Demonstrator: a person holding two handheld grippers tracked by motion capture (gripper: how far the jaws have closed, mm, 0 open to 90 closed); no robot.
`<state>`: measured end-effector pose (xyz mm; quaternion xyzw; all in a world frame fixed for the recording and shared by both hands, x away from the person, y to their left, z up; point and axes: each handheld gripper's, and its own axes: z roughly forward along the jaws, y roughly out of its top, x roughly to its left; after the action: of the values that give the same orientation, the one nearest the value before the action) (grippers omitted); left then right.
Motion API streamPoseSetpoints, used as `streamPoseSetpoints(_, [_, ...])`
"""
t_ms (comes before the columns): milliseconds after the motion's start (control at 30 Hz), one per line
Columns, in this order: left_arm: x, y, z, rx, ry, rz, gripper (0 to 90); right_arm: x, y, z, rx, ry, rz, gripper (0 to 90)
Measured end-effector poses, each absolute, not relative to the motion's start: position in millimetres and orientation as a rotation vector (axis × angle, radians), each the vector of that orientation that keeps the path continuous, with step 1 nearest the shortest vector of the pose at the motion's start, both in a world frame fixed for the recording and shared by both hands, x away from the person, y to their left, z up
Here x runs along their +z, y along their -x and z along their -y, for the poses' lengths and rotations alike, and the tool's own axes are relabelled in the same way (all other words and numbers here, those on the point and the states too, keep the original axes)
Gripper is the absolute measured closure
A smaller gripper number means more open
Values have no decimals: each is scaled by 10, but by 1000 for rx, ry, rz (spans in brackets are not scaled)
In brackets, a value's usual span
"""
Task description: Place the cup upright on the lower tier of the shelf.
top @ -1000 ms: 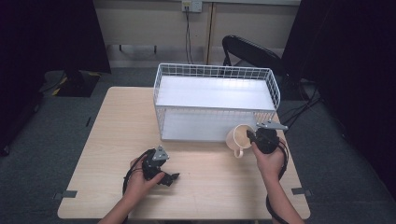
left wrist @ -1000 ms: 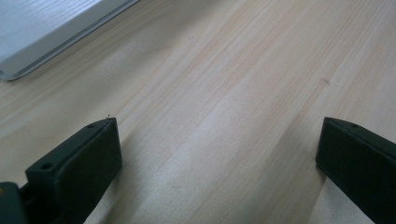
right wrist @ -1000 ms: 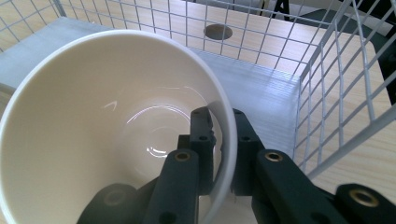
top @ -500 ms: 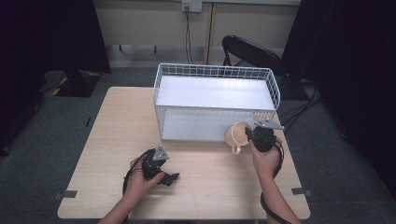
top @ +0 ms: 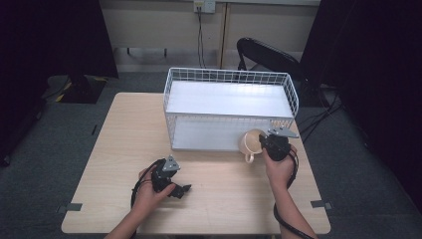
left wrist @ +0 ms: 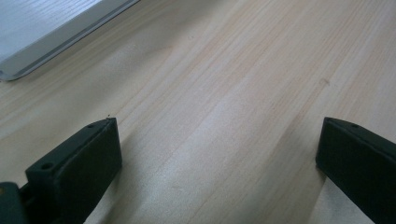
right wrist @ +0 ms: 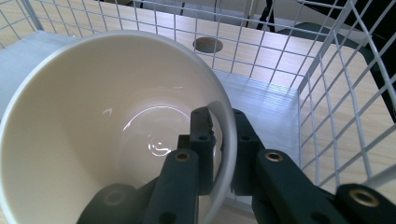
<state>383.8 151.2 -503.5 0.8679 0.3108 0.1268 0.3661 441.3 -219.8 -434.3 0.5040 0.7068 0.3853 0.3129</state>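
A cream mug (top: pixel 251 143) hangs in the air at the front right corner of the white wire basket (top: pixel 230 80), its handle pointing down. My right gripper (top: pixel 263 144) is shut on the mug's rim. In the right gripper view one jaw sits inside the mug (right wrist: pixel 107 130) and the other outside its wall; the gripper (right wrist: pixel 219 144) pinches the rim. My left gripper (top: pixel 180 189) rests low on the wooden table (top: pixel 124 144) near the front, open, with bare wood between its fingers (left wrist: pixel 79 158).
The basket's pale floor (right wrist: pixel 261 98) lies just past the mug, with wire walls (right wrist: pixel 336 84) close on the right. A black chair (top: pixel 268 55) stands behind the table. A round cable hole (right wrist: pixel 207 45) in the tabletop shows through the wires.
The right gripper has carried the mug slightly up and toward the basket's front right corner. The left gripper has stayed put.
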Motion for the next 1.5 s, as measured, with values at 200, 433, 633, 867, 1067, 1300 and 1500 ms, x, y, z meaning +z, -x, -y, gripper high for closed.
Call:
streamPoseSetpoints(200, [-5035,-3838,-1512,326,-2231,-799,0,-4374,-4474,2145,1008,-1320,-1853,829])
streamPoseSetpoints(433, [-5035,-3838,-1512,325,-2230,-800,0,-4398,-4511,2085,1014,-1315,-1839,829])
streamPoseSetpoints(633, [-5036,-3840,-1511,326,-2230,-798,0,-4421,-4553,2045,1032,-1325,-1806,829])
streamPoseSetpoints(867, [-5035,-3840,-1511,325,-2232,-798,0,-4465,-4581,2004,1035,-1326,-1793,829])
streamPoseSetpoints(1067, [-5035,-3841,-1511,325,-2231,-798,0,-4492,-4598,1973,1047,-1336,-1770,826])
streamPoseSetpoints(1300, [-5035,-3841,-1511,325,-2232,-797,0,-4467,-4597,1959,1094,-1344,-1747,804])
streamPoseSetpoints(1500, [-5035,-3841,-1511,325,-2232,-797,0,-4431,-4605,1950,1104,-1348,-1741,748])
